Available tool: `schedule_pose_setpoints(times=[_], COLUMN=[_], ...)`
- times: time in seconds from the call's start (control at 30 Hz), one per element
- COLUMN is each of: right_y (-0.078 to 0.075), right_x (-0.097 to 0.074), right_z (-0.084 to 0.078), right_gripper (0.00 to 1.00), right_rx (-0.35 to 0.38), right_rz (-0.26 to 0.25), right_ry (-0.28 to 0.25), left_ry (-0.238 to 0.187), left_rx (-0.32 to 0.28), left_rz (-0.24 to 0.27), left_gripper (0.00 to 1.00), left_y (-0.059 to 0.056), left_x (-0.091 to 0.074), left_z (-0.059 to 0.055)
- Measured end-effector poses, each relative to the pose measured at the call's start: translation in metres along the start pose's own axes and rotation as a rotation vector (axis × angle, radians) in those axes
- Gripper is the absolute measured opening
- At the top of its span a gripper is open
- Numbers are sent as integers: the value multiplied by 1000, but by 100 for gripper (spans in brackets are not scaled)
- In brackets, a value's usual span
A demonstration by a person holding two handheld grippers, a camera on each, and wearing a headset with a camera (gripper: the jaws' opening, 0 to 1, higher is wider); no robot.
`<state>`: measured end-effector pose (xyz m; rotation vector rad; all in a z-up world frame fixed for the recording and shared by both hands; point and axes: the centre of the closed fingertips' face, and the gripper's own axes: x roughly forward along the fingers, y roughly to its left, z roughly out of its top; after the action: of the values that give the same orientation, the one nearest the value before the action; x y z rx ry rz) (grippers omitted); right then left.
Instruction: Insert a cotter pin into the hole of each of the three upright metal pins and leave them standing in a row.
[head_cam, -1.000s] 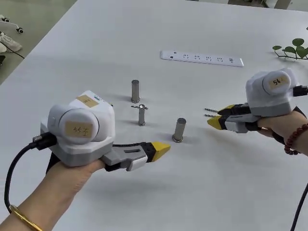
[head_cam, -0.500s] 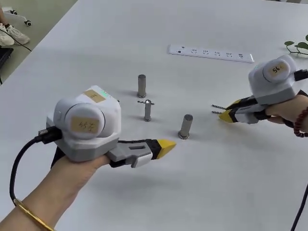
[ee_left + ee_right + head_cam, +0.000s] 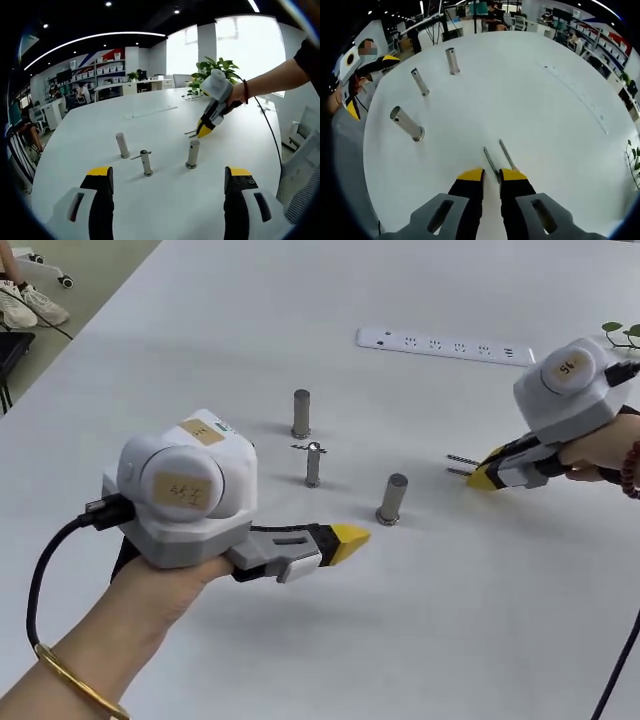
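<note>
We're pinching the thin metal cotter pin in our right hand-held gripper, legs pointing left at the nearest grey upright pin.

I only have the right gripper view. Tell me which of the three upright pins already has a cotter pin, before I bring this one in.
Observer: The middle metal pin has a fitted cotter pin through its top. It is plain in the head view.
Operator: Now report the other two.
Observer: The far metal pin and the near metal pin carry none, in the head view or the left gripper view.
Operator: Give me the left gripper's state.
Observer: The left gripper is open. Its jaws are wide apart with nothing between them, and they face the row.
</note>
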<state>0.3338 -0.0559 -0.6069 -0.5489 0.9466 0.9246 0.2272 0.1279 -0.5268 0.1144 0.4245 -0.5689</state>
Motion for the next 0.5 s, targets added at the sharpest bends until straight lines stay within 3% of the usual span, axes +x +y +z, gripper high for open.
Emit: schedule_pose_setpoints(times=[0.07, 0.17, 0.37, 0.5], right_y=[1, 1, 6, 8], right_x=[-1, -2, -4, -4], right_z=[-2, -8, -11, -11], right_gripper=[6, 3, 0, 0], right_rx=[5, -60, -22, -74], right_rz=[-1, -3, -29, -43], right_ry=[18, 69, 124, 163], left_ry=[0, 5, 2, 6], left_rx=[-1, -2, 0, 2], left_rz=[-1, 2, 10, 12], left_gripper=[91, 90, 90, 88], left_y=[0, 1, 4, 4], left_x=[0, -1, -1, -2], left_z=[0, -1, 0, -1])
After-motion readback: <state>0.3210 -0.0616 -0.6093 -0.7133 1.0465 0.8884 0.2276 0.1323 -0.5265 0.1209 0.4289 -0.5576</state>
